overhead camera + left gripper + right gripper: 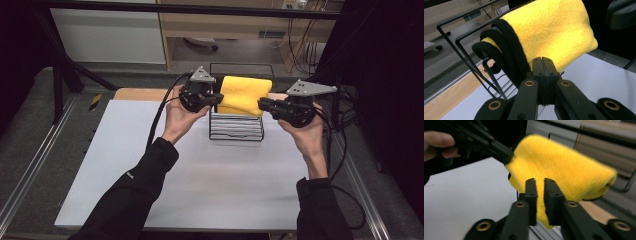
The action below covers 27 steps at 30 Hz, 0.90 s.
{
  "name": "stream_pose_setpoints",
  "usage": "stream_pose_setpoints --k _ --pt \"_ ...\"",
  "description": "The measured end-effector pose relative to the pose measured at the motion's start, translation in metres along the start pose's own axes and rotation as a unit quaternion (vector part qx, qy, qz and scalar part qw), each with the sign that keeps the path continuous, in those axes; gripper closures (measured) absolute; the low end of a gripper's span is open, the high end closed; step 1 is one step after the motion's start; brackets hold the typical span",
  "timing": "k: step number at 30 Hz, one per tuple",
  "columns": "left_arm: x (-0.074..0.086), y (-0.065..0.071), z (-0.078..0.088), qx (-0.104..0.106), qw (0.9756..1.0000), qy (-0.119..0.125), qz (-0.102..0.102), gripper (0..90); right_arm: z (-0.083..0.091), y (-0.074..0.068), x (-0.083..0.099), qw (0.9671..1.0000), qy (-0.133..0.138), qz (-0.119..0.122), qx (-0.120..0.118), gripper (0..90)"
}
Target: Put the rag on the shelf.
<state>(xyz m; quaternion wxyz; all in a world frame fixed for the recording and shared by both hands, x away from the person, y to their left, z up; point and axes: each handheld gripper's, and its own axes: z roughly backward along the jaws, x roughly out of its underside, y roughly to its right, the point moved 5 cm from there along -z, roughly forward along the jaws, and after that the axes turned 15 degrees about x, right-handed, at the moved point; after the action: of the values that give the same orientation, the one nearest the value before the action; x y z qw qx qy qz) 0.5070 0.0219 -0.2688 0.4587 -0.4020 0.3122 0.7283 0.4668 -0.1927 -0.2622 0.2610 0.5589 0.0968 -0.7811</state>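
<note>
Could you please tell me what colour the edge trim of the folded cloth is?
Black, on the yellow fluffy folded cloth; clearest in the left gripper view.

- One folded yellow fleecy cloth with black edging [246,95].
- One black wire rack [236,127].
- Two black two-jaw grippers: left gripper [218,99], right gripper [261,104].
- One white table [200,175].

No legible text, brand, number or sign on any surface inspected. One small pale mark sits on the person's left sleeve [131,175] — too small to read. A yellow-and-black striped patch [95,101] lies beside the desk [200,190] — no lettering.
</note>
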Motion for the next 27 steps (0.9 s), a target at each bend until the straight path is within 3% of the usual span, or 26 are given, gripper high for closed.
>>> stream_pose_setpoints --k 3,5,10,14,21,27 --pt "0.005 0.002 -0.003 -0.005 0.9999 -0.002 -0.009 89.7 -0.014 0.000 0.013 0.9995 -0.022 -0.024 0.003 90.0" --pt "0.007 0.001 -0.006 -0.009 0.9999 -0.001 -0.014 89.7 -0.022 0.002 0.020 0.9991 -0.026 -0.029 0.019 90.0" --pt "0.013 -0.004 -0.014 -0.015 0.9998 0.006 -0.007 89.7 -0.031 0.008 0.030 0.9979 -0.013 -0.033 0.054 89.7" --pt "0.016 -0.007 -0.019 -0.010 0.9999 0.011 0.004 89.6 -0.032 0.010 0.032 0.9978 -0.007 -0.036 0.055 84.8" --pt "0.018 0.001 -0.001 0.003 0.9998 0.015 0.011 82.8 -0.015 0.007 0.026 0.9979 0.021 -0.046 0.041 71.0" --pt "0.031 0.008 0.025 -0.005 0.9997 0.000 0.023 64.6 0.006 -0.003 0.018 0.9979 0.032 -0.048 0.031 49.0"
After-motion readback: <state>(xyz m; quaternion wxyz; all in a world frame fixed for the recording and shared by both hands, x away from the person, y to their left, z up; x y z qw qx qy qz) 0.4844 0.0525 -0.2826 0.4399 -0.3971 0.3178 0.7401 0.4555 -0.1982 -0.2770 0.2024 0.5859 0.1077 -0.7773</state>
